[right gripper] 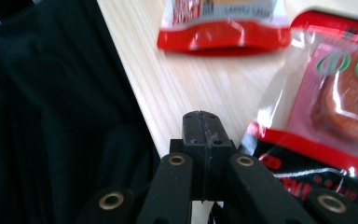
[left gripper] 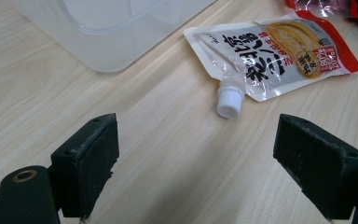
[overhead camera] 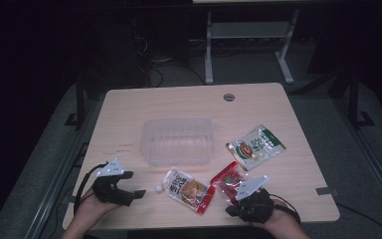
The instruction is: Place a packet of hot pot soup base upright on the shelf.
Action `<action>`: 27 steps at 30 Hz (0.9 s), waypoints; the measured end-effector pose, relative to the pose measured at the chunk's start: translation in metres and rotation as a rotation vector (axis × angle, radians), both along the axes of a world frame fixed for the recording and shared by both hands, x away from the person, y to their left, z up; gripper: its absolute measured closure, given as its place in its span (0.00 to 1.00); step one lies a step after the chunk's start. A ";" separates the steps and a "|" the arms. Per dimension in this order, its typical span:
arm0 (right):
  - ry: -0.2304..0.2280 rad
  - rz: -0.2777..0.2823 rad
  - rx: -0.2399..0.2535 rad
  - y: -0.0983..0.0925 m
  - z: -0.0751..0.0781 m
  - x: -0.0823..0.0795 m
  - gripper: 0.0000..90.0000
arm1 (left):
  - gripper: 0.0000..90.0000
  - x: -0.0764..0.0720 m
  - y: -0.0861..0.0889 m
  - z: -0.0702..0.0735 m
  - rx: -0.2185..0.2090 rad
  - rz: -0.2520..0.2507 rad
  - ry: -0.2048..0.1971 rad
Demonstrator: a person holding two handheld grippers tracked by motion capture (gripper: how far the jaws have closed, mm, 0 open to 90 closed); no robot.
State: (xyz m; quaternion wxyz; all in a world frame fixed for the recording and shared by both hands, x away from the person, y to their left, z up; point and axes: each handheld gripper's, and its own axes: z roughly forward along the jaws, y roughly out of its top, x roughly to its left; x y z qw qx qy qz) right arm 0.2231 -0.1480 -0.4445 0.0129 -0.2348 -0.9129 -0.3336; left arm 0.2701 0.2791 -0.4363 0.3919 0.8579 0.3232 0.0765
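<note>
A white and red spouted pouch (overhead camera: 186,189) lies near the table's front, its white cap (left gripper: 228,100) pointing toward my left gripper (overhead camera: 133,183). That gripper (left gripper: 196,140) hovers low over the wood, open wide, the cap a short way ahead and nothing between its jaws. A red packet (overhead camera: 227,179) lies just right of the pouch. My right gripper (overhead camera: 230,211) is at the front edge with its jaws pressed together and empty (right gripper: 200,123). The red packet (right gripper: 335,102) is beside it on the right, and the pouch's red bottom edge (right gripper: 223,28) is ahead.
A clear plastic container (overhead camera: 177,141) stands empty mid-table, and its corner (left gripper: 112,28) is ahead of the left gripper. A green and white packet (overhead camera: 255,147) lies to the container's right. The table's front edge (right gripper: 135,102) runs close by the right gripper.
</note>
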 end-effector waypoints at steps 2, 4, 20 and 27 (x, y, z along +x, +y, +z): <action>-0.001 -0.001 -0.018 0.000 -0.001 0.000 1.00 | 0.15 0.000 0.000 0.000 0.002 -0.001 -0.002; -0.012 -0.015 -0.055 -0.002 -0.003 0.000 1.00 | 0.15 -0.001 0.000 0.000 0.000 0.003 -0.005; -0.002 -0.177 -0.108 -0.044 -0.003 0.013 1.00 | 0.15 -0.001 -0.002 0.001 0.010 0.002 -0.004; 0.014 -0.266 -0.105 -0.066 -0.004 0.023 1.00 | 0.16 -0.003 -0.006 0.002 0.004 -0.016 -0.007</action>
